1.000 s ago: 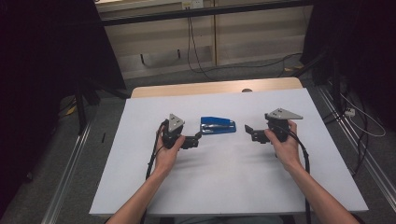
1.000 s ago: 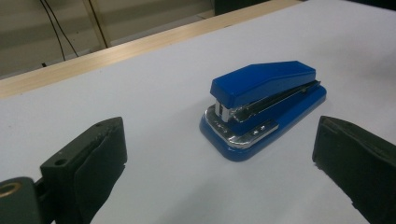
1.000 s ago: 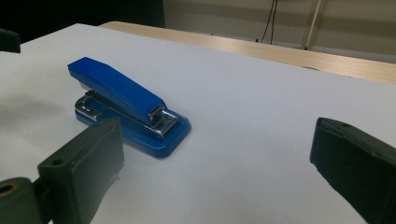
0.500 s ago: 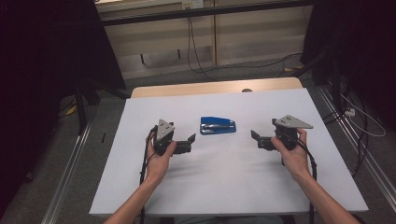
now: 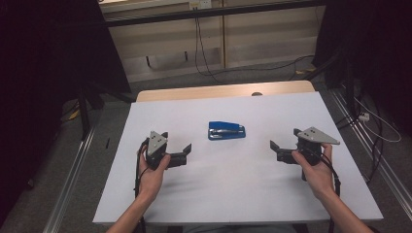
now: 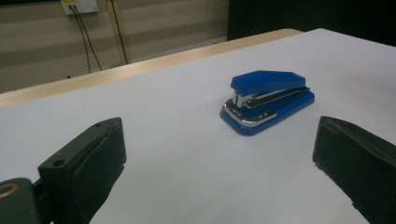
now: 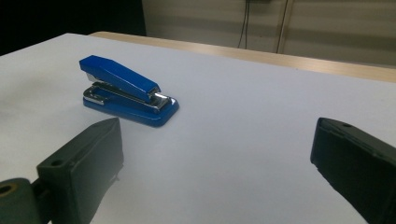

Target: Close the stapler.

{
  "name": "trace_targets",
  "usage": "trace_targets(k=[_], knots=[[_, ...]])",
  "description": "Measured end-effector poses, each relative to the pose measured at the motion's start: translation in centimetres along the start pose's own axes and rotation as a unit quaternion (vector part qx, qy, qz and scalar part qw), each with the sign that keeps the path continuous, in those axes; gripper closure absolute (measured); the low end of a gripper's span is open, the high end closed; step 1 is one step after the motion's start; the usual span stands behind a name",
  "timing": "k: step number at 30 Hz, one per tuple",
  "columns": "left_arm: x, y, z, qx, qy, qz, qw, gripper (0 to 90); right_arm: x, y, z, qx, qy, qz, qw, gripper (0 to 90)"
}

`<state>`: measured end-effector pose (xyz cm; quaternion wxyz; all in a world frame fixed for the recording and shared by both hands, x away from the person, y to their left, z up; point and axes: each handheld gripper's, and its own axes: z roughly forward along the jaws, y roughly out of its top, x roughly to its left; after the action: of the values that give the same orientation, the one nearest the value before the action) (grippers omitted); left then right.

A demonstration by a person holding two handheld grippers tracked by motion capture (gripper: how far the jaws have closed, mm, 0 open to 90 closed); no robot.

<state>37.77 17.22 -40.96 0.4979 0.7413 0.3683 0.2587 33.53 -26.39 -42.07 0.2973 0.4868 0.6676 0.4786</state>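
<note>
The blue stapler [image 5: 227,130] sits mid-frame on the white surface [image 5: 233,189], between the left hand-held gripper [image 5: 185,154] and right hand-held gripper [image 5: 277,150], both spread wide, ready to grab it.

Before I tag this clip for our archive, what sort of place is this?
Probably a lab or recording workspace, not an office. A white sheet-covered table holds one small blue stapler, black curtains flank it, and loose cables run across the grey floor behind.

Both tongs pulled outward from blue stapler [image 5: 227,130]: left tongs [image 5: 184,154] leftward, right tongs [image 5: 276,151] rightward.
</note>
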Motion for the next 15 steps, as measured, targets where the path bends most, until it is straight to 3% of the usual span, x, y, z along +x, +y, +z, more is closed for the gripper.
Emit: trace_targets(k=[4,10,15], knots=[[-0.2,-0.4,-0.9,-0.001,0.009,0.004,1.0000,2.9,-0.2,-0.6,-1.1,-0.002,-0.010,0.003,0.9999,2.4],[-0.5,-1.1,-2.1,0.003,-0.008,0.010,0.9999,2.9,-0.2,-1.2,-2.2,0.006,-0.015,0.014,0.9998,2.4],[-0.6,-1.2,-3.3,0.004,-0.018,0.007,0.9998,2.9,0.0,-1.4,-2.8,0.000,-0.016,0.003,0.9999,2.4]])
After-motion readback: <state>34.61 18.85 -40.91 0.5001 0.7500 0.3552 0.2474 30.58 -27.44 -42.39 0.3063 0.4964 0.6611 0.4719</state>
